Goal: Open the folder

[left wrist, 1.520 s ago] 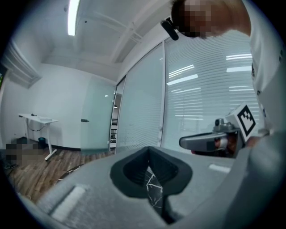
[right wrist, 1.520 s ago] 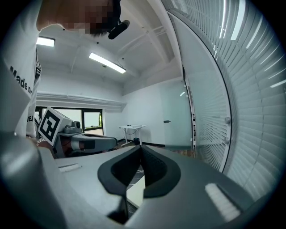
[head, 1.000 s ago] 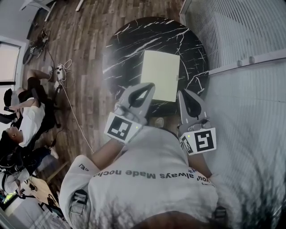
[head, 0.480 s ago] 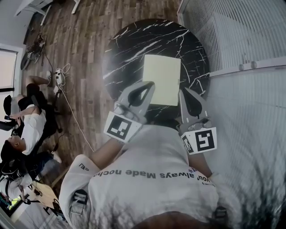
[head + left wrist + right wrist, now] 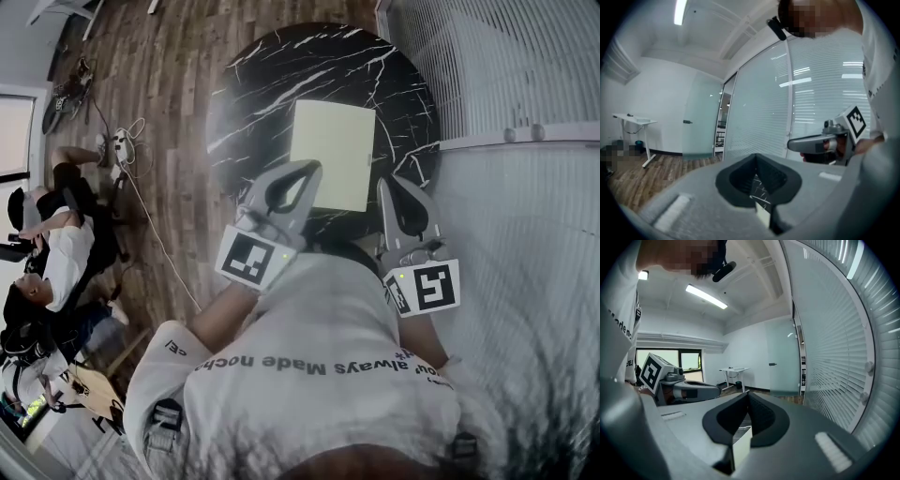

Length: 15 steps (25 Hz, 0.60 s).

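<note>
Since the earlier frames both grippers have crept forward and a touch lower toward the folder (image 5: 333, 155), and the folder itself has not shifted. It lies flat and closed, a pale yellow sheet-like cover on the round black marbled table (image 5: 272, 84), a little toward the side with the slatted glass wall (image 5: 506, 75). The left gripper (image 5: 307, 174) now has its tip over the folder's near left corner. The right gripper (image 5: 388, 187) sits just off its near right corner, so the two flank the near edge. Each one's own view shows the jaws pressed together with nothing clamped: the left gripper (image 5: 757, 158) and the right gripper (image 5: 747, 394) both look almost level across the room, with only a sliver of table and pale cover visible through the hollow below the tips. Neither appears to touch the folder yet, though the head view cannot settle that for the left tip. The paired approach probably serves to pin one side of the folder while the other claw works under the cover's free edge. Closed tips suit that, since a thin point slips beneath a flat cover more readily than spread jaws. Which edge of the folder opens cannot be made out from here.
</note>
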{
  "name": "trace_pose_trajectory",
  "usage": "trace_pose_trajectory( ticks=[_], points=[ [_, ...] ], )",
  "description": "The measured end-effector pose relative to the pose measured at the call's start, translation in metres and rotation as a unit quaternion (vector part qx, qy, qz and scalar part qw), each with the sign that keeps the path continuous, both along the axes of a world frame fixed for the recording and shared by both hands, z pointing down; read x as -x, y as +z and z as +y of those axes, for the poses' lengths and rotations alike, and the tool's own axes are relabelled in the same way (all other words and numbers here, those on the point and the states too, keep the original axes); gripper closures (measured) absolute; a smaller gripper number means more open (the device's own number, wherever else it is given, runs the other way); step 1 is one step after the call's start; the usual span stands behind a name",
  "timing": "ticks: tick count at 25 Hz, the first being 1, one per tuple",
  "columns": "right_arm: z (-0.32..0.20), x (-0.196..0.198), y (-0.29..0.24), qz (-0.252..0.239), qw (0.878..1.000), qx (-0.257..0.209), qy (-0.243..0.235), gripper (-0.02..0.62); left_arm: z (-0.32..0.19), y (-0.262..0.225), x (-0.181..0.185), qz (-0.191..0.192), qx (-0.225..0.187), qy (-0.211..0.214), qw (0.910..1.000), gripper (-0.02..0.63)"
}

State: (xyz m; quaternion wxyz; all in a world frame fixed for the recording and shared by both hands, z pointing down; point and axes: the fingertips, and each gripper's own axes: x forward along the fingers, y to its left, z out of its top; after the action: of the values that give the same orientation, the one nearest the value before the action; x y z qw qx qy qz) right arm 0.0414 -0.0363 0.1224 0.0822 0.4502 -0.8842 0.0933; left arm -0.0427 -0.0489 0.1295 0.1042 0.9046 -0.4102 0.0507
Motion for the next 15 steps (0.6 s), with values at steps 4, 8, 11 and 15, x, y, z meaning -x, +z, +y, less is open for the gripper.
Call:
trace_pose_trajectory(
  ticks=[4, 8, 11, 15],
  points=[
    [-0.002, -0.005, 0.015, 0.015, 1.0, 0.005, -0.001, 0.594, -0.004, 0.014, 0.0, -0.011, 0.004, -0.003, 0.9999, 0.603],
    [-0.003, -0.014, 0.037, 0.018, 1.0, 0.02, 0.0, 0.594, -0.007, 0.034, -0.003, -0.021, 0.012, -0.005, 0.9997, 0.604],
    [-0.006, -0.019, 0.055, 0.025, 0.999, 0.03, 0.0, 0.594, -0.01, 0.049, -0.004, -0.031, 0.016, -0.006, 0.9994, 0.603],
    [-0.012, -0.025, 0.077, 0.032, 0.998, 0.045, 0.005, 0.592, -0.016, 0.074, -0.004, -0.042, 0.032, -0.004, 0.9986, 0.603]
  ],
)
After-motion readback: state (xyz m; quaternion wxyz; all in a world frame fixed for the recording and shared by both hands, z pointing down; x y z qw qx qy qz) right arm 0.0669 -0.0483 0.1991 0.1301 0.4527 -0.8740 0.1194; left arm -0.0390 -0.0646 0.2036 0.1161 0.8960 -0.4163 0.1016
